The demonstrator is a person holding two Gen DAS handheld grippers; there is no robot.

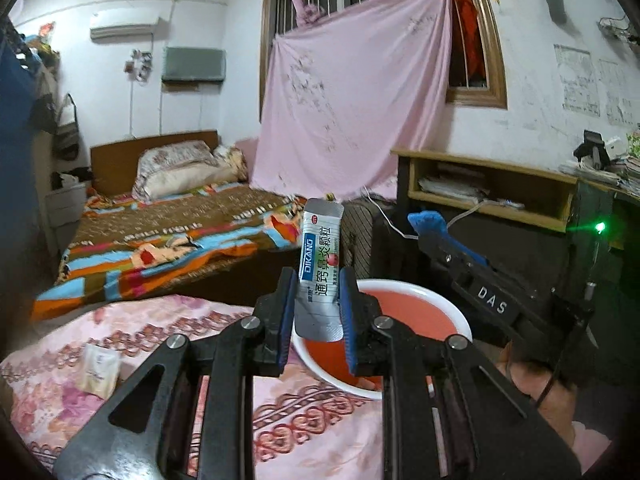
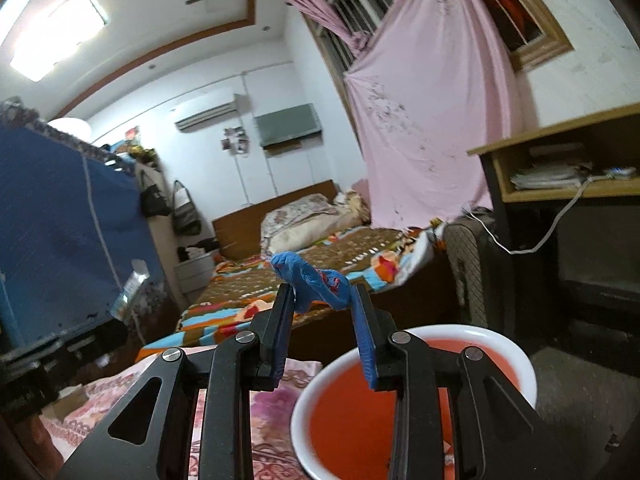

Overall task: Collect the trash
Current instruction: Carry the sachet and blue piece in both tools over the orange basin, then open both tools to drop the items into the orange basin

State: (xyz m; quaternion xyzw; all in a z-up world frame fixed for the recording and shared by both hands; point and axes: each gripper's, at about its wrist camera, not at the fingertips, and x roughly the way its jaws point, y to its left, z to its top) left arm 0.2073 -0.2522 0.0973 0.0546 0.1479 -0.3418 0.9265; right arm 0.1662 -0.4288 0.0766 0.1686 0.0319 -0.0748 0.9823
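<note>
Bedroom w/ a pink floral cloth [image 1: 72, 392] over the near surface, and the white basin [image 1: 460, 316] w/ its red inside sits at that cloth's right edge, so that's your drop spot. Your left gripper [image 1: 314, 316] is clamped nearly shut on the silver sachet [image 1: 320, 268], which stands upright between the pads, its lower end over the basin's left rim. Your right gripper [image 2: 322, 320] is partly closed on a crumpled blue scrap [image 2: 316, 284] held at the fingertips, above the basin's far rim.

Bring both further over the basin's middle before letting go; the sachet is light and stiff and could tip outward onto the cloth. Drop one at a time, tips angled down. Another small pale packet [image 1: 98, 368] lies near the cloth's left edge; prob. next.
</note>
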